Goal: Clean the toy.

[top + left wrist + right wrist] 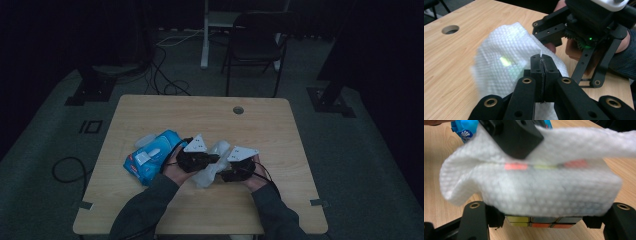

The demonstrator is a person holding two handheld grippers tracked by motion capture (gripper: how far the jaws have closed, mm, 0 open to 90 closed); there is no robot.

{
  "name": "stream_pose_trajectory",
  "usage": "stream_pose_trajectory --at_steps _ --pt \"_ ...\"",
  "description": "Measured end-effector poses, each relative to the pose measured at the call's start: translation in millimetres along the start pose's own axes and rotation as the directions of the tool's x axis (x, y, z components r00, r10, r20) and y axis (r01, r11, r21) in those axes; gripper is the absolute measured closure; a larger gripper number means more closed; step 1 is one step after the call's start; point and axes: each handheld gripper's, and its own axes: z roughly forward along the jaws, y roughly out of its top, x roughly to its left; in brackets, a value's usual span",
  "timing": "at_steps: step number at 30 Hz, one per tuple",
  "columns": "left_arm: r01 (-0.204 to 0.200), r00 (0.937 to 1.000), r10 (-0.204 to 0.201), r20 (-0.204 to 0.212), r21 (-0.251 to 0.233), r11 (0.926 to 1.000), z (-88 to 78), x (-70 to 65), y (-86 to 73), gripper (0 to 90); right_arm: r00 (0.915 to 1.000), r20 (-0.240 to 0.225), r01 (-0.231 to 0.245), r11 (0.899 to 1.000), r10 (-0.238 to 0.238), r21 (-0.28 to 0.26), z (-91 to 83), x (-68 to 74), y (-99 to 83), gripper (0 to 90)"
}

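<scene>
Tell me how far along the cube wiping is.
Done: a white wet wipe is out of the blue wipes pack and draped over the puzzle cube. In hand: the right gripper clamps the cube by its sides, and the left gripper pinches the wipe against it. Left: the bottom row of coloured tiles is uncovered, and how much has been rubbed cannot be told.

The white wipe [544, 187] hides most of the puzzle cube [544, 222]. The blue pack [465, 128] is cut off by the picture's top edge.
</scene>
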Motion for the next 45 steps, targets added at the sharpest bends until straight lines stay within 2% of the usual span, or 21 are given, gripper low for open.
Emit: stream_pose_trajectory --at_steps 7,8,11,16,21,25,28,31,35,39,45 --pt "0.008 0.9986 -0.009 -0.051 -0.017 0.9998 -5.0 2.9 -4.0 88.2 1.0 0.003 0.0 1.0 0.0 -0.001 -0.7 -0.4 -0.3 34.5" --pt "0.007 0.9985 -0.008 -0.053 -0.018 0.9998 -5.0 2.4 -4.2 86.5 1.0 0.003 0.002 1.0 -0.002 0.001 -0.8 -0.6 -0.6 34.5" --pt "-0.001 0.9963 0.0 -0.086 -0.019 0.9998 -4.4 1.3 -4.5 73.6 1.0 0.003 -0.003 1.0 0.003 0.0 -0.9 -0.9 -1.3 34.5" --pt "0.02 0.9958 -0.024 -0.088 -0.041 0.999 -4.1 4.9 -7.4 64.3 1.0 0.001 -0.002 1.0 0.002 -0.003 -2.1 -0.9 -1.1 34.6" --pt "0.046 0.9947 -0.05 -0.09 -0.045 0.998 -3.3 7.3 -9.9 59.1 1.0 0.002 -0.001 1.0 0.001 0.001 -1.3 -0.4 -1.8 34.6" --pt "0.093 0.9935 -0.095 -0.063 -0.041 0.9948 -1.8 11.6 -12.3 56.8 1.0 0.004 0.004 1.0 -0.004 0.008 -0.4 0.2 -2.9 34.5" --pt "0.135 0.9901 -0.136 -0.034 -0.034 0.9902 -0.4 15.5 -14.4 56.9 0.9999 0.01 0.009 1.0 -0.009 0.016 0.4 1.3 -3.8 34.6" --pt "0.14 0.99 -0.141 -0.014 -0.024 0.9898 0.3 16.1 -15.3 62.7 0.9998 0.013 0.016 1.0 -0.016 0.024 1.5 1.8 -4.7 34.6" --pt "0.103 0.9939 -0.103 -0.037 -0.019 0.9945 -0.2 12.0 -13.1 76.6 0.9998 0.011 0.018 0.999 -0.018 0.028 2.9 1.8 -5.3 34.5" --pt "0.089 0.9945 -0.09 -0.055 -0.019 0.9959 -3.6 11.3 -12.2 85.3 0.9999 0.011 0.009 1.0 -0.009 0.023 1.2 0.4 -5.5 34.5" --pt "0.089 0.9914 -0.09 -0.094 -0.024 0.9958 -7.7 12.9 -14.7 88.9 0.9997 0.022 -0.008 1.0 0.007 0.007 -3.6 -3.3 -5.0 34.5"
